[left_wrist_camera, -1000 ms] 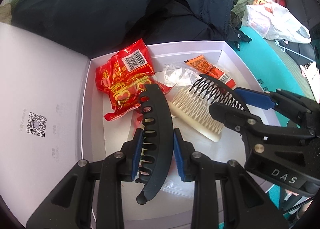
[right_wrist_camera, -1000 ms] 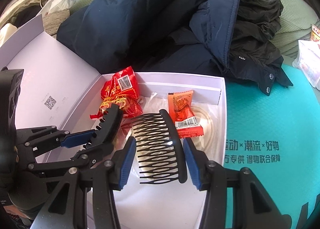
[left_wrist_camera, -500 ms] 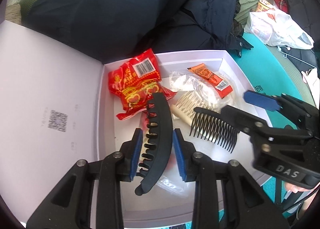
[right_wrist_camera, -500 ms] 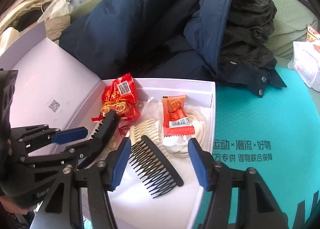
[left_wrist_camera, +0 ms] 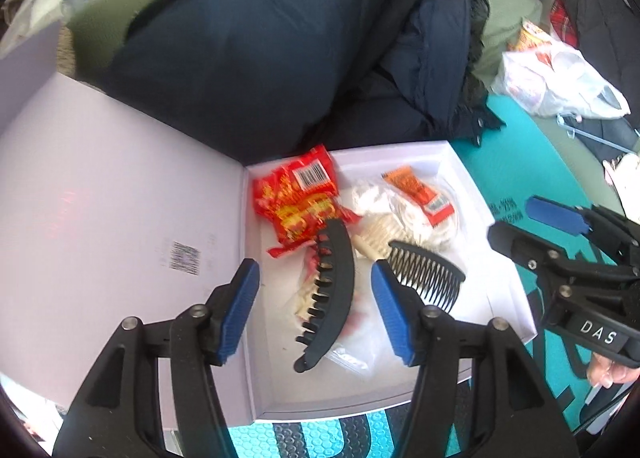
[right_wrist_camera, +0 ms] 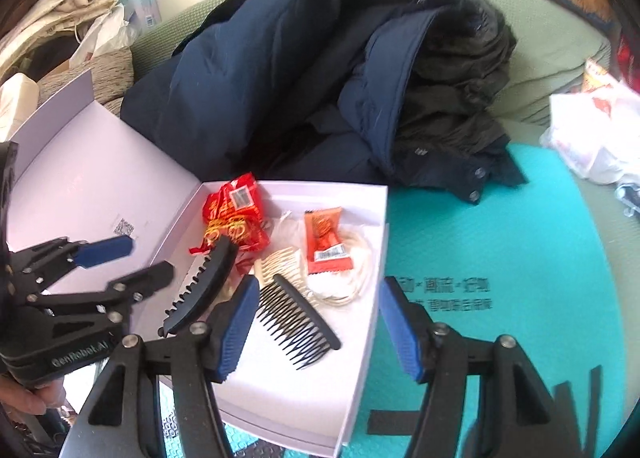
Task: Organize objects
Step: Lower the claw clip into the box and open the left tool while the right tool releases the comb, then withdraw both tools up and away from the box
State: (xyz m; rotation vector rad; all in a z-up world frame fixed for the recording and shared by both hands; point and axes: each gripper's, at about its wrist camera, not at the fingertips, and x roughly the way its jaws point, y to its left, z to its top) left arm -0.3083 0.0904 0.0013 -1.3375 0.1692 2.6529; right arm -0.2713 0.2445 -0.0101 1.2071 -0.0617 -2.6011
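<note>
Step in hand: release after placing. Both hair items now lie inside the white box (left_wrist_camera: 460,174).

The left gripper (left_wrist_camera: 316,310) has just been opening; its jaws stand apart on either side of the black hair clip (left_wrist_camera: 334,290) and the pads do not press on it. The clip lies on the box floor toward the hinge side, its far tip over the red snack packet (left_wrist_camera: 298,204).

The right gripper (right_wrist_camera: 316,332) is also spread wide and empty. The black comb (right_wrist_camera: 296,322) lies loose below it, near the box's front edge, overlapping a cream comb (right_wrist_camera: 280,262). An orange sachet (right_wrist_camera: 326,244) and a coil of white cord (right_wrist_camera: 352,278) sit toward the far right corner.

Judgement: this placing step appears complete for both tools.

Next move calls for: lifting both grippers clear without snagging clip or comb, then finding whatever remains outside the box. None is evident on the teal mat (right_wrist_camera: 500,258). Otherwise, the open lid (left_wrist_camera: 100,198) would need swinging shut.
</note>
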